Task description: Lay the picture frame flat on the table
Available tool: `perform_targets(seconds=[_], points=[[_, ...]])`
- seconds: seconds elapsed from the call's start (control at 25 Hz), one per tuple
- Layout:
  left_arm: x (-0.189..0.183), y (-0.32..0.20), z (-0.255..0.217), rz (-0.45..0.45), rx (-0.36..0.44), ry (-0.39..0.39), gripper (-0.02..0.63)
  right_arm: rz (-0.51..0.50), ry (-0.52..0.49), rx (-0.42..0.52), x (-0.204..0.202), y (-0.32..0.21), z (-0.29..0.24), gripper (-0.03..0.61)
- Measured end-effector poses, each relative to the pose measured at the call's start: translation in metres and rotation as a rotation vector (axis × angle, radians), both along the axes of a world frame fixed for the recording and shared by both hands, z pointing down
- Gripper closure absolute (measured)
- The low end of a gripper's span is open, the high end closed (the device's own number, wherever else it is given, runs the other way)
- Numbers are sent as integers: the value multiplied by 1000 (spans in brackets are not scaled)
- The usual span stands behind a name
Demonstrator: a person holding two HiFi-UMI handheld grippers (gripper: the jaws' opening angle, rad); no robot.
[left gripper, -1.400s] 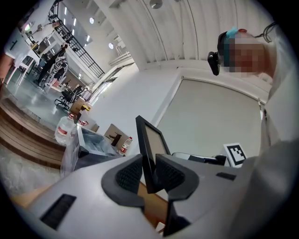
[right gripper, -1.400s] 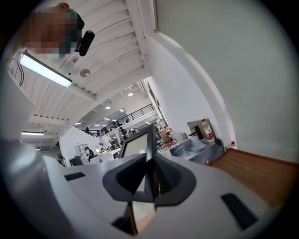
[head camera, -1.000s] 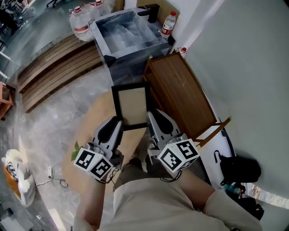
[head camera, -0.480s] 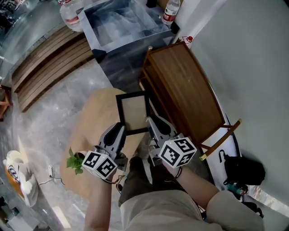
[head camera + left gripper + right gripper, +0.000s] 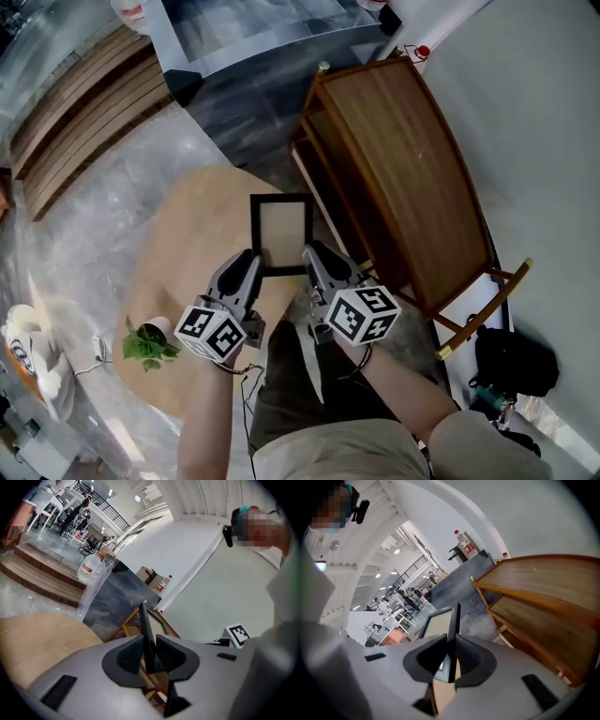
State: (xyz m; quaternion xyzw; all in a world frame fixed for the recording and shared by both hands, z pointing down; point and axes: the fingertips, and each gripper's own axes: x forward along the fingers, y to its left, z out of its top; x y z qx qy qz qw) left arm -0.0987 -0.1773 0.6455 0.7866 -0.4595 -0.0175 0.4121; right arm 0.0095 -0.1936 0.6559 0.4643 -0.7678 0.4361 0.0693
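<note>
A black picture frame [image 5: 281,234] with a beige panel is held over the round wooden table [image 5: 192,253], near its right edge. My left gripper [image 5: 251,265] is shut on the frame's lower left corner. My right gripper [image 5: 311,257] is shut on its lower right corner. In the left gripper view the frame's edge [image 5: 146,639] stands upright between the dark pads of my left gripper [image 5: 149,656]. The right gripper view shows the frame [image 5: 440,625] pinched edge-on in my right gripper [image 5: 451,658], its beige face turned to the left.
A brown wooden shelf unit [image 5: 403,178] stands close to the right of the table. A small potted plant [image 5: 145,342] sits at the table's near left. A grey counter [image 5: 253,84] lies beyond, wooden steps [image 5: 75,103] at far left, a black bag [image 5: 511,361] on the floor at right.
The frame and both grippers sit lower and nearer to me in the view than a second ago. The view has shifted, and the potted plant has come into sight. Both grips hold unchanged.
</note>
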Motion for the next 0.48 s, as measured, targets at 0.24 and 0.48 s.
perform_targets(seconds=[0.24,0.48], points=[[4,-14,80,34,-54,-66,534,-8,14,-45,2,-13,81,535],[9,-22,161,51,-129,-97,534,6,56,-104,6,-18,160,535]])
